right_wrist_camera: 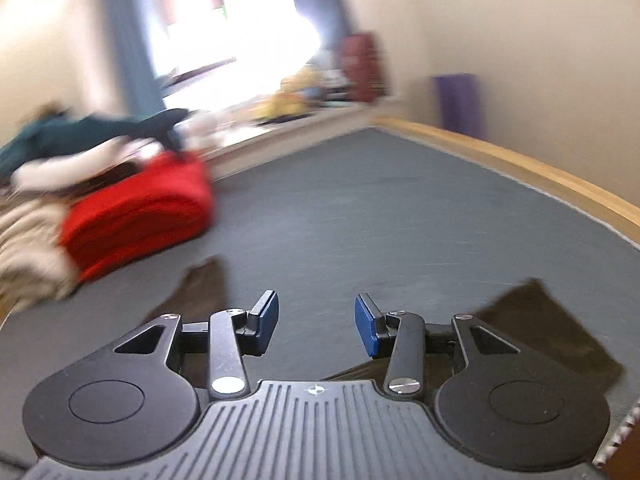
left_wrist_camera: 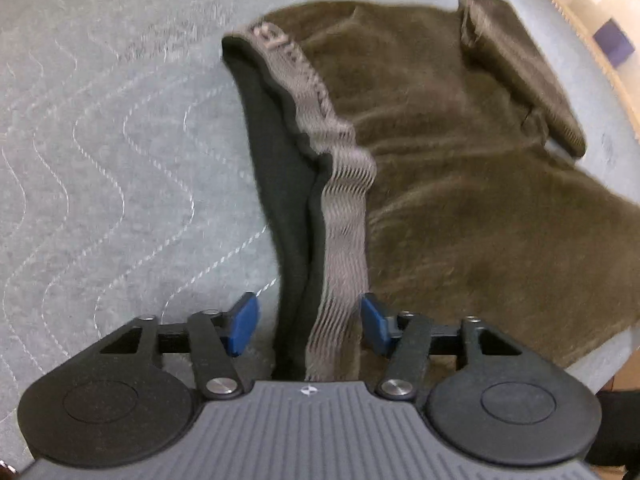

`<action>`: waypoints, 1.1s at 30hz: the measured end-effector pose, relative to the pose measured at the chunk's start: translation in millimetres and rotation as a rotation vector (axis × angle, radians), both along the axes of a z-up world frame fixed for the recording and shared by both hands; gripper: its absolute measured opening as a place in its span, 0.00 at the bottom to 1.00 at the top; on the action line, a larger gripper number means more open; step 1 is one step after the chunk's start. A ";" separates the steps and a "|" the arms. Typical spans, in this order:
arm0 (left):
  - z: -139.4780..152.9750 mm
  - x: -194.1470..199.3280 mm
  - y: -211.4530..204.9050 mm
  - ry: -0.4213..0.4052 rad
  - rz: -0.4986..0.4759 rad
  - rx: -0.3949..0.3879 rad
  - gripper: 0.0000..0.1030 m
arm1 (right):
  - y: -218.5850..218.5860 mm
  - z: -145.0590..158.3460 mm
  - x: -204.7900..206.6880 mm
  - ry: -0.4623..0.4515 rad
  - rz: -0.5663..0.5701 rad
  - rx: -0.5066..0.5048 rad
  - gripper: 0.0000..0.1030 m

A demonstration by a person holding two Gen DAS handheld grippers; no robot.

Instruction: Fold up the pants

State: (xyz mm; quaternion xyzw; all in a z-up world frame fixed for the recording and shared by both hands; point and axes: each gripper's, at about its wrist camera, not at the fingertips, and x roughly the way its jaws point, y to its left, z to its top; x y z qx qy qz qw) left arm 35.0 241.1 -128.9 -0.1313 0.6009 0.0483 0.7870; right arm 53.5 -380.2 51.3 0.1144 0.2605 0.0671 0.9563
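Note:
The olive-brown pants (left_wrist_camera: 460,160) lie crumpled on the grey quilted mat (left_wrist_camera: 100,140). Their grey elastic waistband (left_wrist_camera: 340,208) with the dark inner lining runs down between the blue pads of my left gripper (left_wrist_camera: 310,322). The jaws stand open on either side of the waistband, not pinching it. A cuffed leg end (left_wrist_camera: 520,72) lies at the far right. In the right wrist view my right gripper (right_wrist_camera: 316,322) is open and empty, above the mat, with parts of the pants (right_wrist_camera: 540,332) showing beneath and beside it. That view is blurred.
A folded red garment (right_wrist_camera: 140,216) lies on the mat at the left, with a pile of beige, white and teal clothes (right_wrist_camera: 60,152) behind it. A wooden edge (right_wrist_camera: 520,164) borders the mat on the right. A window and clutter stand at the back.

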 end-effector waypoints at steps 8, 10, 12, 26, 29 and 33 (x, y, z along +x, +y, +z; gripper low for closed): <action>4.0 -5.9 -7.7 -0.025 -0.082 -0.009 0.10 | 71.2 -2.6 18.8 0.034 -0.008 -0.076 0.45; 16.3 -9.5 -4.4 -0.064 -0.058 -0.043 0.07 | 77.3 -6.2 25.5 0.066 -0.009 -0.008 0.45; 29.9 -15.7 -1.0 -0.117 -0.057 -0.070 0.07 | 81.3 -11.1 29.5 0.089 -0.034 0.029 0.45; 45.9 -30.1 -43.6 -0.190 -0.272 0.104 0.11 | 98.7 -25.5 36.5 0.128 -0.027 -0.043 0.45; 22.0 -29.8 -55.8 -0.076 -0.346 0.121 0.13 | 100.2 -25.2 34.9 0.116 -0.018 -0.092 0.45; 7.9 -33.2 -59.6 -0.005 -0.395 0.202 0.14 | 92.8 -20.4 30.9 0.077 -0.054 -0.138 0.45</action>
